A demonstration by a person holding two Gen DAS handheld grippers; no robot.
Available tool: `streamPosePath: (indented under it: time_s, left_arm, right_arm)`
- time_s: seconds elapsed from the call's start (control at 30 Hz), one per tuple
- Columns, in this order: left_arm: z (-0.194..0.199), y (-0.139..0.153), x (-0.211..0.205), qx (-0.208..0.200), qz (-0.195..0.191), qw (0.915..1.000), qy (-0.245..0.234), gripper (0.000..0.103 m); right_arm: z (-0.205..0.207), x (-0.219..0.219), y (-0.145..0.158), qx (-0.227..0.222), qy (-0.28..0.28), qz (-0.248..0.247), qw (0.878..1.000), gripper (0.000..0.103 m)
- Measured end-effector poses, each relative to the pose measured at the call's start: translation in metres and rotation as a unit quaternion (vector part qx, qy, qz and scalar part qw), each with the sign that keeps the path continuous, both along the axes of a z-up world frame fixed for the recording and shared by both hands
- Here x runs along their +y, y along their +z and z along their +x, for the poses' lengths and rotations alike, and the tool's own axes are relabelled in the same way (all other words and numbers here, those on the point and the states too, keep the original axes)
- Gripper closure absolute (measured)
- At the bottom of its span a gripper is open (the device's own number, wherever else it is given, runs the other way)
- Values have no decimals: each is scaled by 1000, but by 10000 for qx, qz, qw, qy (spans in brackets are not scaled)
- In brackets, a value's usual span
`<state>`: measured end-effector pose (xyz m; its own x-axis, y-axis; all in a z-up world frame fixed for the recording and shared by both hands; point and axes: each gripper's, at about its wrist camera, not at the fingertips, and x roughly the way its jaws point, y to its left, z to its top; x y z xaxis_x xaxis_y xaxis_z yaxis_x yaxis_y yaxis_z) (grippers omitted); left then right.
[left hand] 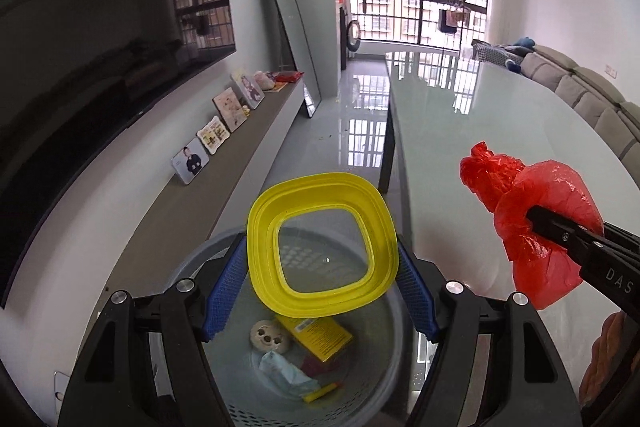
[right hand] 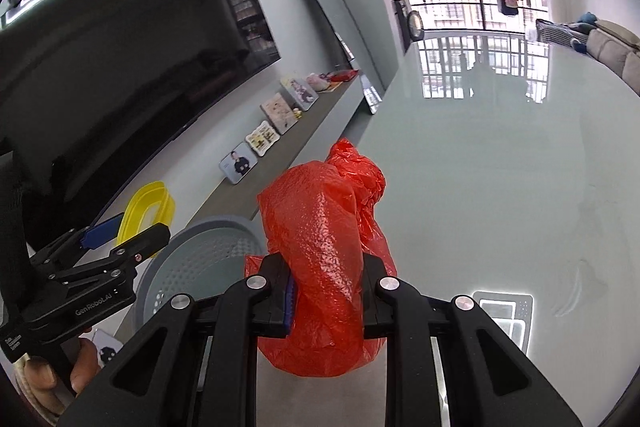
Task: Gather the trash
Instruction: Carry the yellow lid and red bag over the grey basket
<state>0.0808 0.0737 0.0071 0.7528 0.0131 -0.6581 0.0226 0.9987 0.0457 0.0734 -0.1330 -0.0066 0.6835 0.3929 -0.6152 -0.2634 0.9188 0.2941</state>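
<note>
Blue-padded fingers [left hand: 224, 291] of the left gripper [left hand: 320, 291] are clamped on a yellow lid [left hand: 320, 247] — held above the grey basket [left hand: 396, 347]. Beside it, over the table [right hand: 500, 167], a red plastic bag [right hand: 324, 259] is pinched by the right gripper [right hand: 326, 301].

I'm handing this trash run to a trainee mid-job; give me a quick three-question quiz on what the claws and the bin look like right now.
1. True or false: the left claw grips a yellow container lid above the grey trash basket.
2. What does the right claw hold?
A. a crumpled red plastic bag
B. a photo frame
C. a plush toy
3. Fill in: the red bag hangs over the ____, not yet over the basket.

Key: 1 true; 2 A; 3 glossy table.
</note>
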Motion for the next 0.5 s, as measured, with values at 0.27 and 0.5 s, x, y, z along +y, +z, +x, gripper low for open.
streamPosePath:
  time_s: [0.27,0.5]
  left_arm:
    - [-23,-33,61,292,35,9979,585,34]
    - [-30,-56,95,512,-97,9946,893,34]
  right_arm:
    - [-1,86,-19,197,770,-277,9965,83]
    - [3,122,-26,302,1105,-412,9926,83]
